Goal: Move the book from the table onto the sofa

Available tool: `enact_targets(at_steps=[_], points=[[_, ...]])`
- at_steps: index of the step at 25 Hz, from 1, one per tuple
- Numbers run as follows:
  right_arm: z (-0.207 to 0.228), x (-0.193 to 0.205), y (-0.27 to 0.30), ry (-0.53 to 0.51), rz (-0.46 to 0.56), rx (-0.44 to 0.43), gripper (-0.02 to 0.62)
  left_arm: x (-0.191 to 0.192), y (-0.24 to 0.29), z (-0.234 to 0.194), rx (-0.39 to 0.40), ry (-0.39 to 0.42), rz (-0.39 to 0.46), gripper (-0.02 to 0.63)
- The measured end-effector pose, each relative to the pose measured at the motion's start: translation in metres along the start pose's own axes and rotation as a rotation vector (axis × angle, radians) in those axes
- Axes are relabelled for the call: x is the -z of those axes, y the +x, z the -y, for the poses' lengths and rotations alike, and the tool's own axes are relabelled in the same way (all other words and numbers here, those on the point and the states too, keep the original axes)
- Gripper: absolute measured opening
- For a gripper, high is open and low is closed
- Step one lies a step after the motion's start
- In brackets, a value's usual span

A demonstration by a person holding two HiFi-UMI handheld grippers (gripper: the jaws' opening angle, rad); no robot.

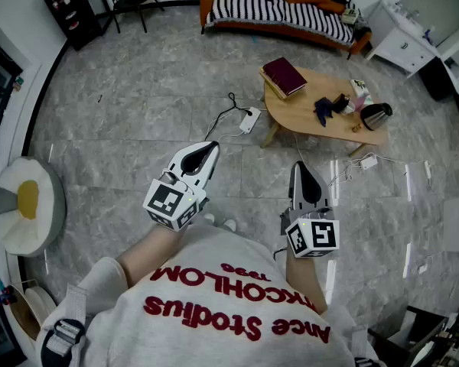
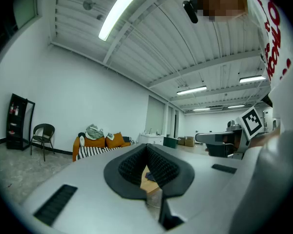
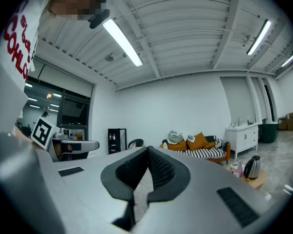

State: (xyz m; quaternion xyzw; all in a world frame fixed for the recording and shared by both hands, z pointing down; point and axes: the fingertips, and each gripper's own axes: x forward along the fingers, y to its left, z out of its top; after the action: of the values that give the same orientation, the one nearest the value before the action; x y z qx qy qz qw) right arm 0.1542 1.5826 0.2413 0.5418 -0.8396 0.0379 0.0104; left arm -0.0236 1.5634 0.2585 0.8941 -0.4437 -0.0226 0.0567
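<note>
Book [image 1: 284, 76] is lying on the table [image 1: 321, 121], well ahead of both sets of jaws; nothing is yet underway. Left gripper [image 1: 206, 151] and right gripper [image 1: 302, 171] are hovering level, jaws closed, gripping nothing. Grasping, carrying and placing on the sofa [image 1: 283, 10] are all remaining. Only the head view is showing the book; both gripper views are showing the sofa far ahead.

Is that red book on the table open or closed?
Closed: the book lies flat on the table, only its dark red cover showing.
</note>
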Motion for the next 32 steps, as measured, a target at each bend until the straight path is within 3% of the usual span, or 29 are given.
enact_targets(at_steps=[10, 18, 32], points=[[0.015, 0.001, 0.008, -0.011, 0.001, -0.052, 0.028, 0.003, 0.022, 0.010, 0.016, -0.001, 0.003, 0.017], [0.045, 0.002, 0.012, 0.027, 0.034, -0.096, 0.027, 0.004, 0.042, 0.010, -0.030, -0.016, 0.038, 0.017], [0.084, 0.009, 0.060, 0.058, 0.032, -0.116, 0.028, 0.014, 0.088, -0.036, -0.084, -0.012, 0.027, 0.017]])
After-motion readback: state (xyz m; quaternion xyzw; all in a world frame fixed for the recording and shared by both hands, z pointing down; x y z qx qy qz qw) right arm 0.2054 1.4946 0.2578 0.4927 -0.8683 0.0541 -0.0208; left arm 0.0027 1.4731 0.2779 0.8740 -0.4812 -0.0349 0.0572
